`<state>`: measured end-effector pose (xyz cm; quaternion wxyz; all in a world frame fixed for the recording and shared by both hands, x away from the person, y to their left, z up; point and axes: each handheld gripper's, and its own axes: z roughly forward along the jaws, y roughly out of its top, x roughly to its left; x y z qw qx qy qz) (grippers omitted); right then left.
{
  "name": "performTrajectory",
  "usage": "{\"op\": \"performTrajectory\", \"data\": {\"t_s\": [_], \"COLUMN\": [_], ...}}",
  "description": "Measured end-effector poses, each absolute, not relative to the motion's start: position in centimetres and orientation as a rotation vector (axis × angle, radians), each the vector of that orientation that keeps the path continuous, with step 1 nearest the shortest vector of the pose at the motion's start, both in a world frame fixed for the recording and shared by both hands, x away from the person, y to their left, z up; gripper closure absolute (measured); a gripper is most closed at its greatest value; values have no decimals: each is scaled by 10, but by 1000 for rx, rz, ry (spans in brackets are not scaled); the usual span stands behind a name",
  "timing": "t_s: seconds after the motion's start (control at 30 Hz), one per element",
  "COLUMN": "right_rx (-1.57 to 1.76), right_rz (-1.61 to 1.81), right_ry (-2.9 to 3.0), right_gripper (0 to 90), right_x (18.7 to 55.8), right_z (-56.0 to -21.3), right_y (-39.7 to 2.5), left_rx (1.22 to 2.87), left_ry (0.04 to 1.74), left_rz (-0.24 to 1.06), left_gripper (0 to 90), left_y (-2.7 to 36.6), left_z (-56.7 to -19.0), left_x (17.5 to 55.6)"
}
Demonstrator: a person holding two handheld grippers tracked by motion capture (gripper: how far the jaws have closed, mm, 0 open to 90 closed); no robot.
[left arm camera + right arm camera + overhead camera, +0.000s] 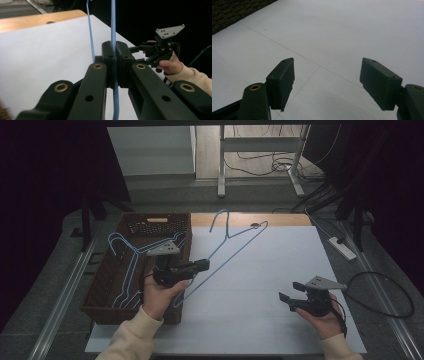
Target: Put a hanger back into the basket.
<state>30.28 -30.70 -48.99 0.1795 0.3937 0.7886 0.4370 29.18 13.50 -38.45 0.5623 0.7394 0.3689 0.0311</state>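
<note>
While the left gripper (115,62) pinches a thin blue wire hanger (235,242) between its jaws, the right gripper (327,82) is spread wide.

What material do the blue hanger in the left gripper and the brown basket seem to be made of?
The blue hanger looks like thin metal wire with a smooth light-blue coating: it is slim, evenly bent, and twisted at the neck. The left gripper clamps it. The brown basket seems to be woven wicker or moulded plastic; its walls show a lattice of small holes, but the look leaves it open.
</note>
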Motion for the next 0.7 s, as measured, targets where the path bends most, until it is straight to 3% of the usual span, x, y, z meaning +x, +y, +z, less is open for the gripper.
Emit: {"op": "performTrajectory", "data": {"t_s": [0.37,0.7], "right_rx": [1109,1118], "right_rz": [1220,1210], "right_ry": [2236,2234], "right_gripper": [287,287], "right_x": [304,304], "right_z": [-491,-492], "right_y": [-306,-305], "left_rx": [1675,1653], "left_ry": [915,962], "left_rz": [137,171], "left_gripper": [870,871], "left_y": [198,232], "left_z": [-375,-380], "left_x": [284,279]}}
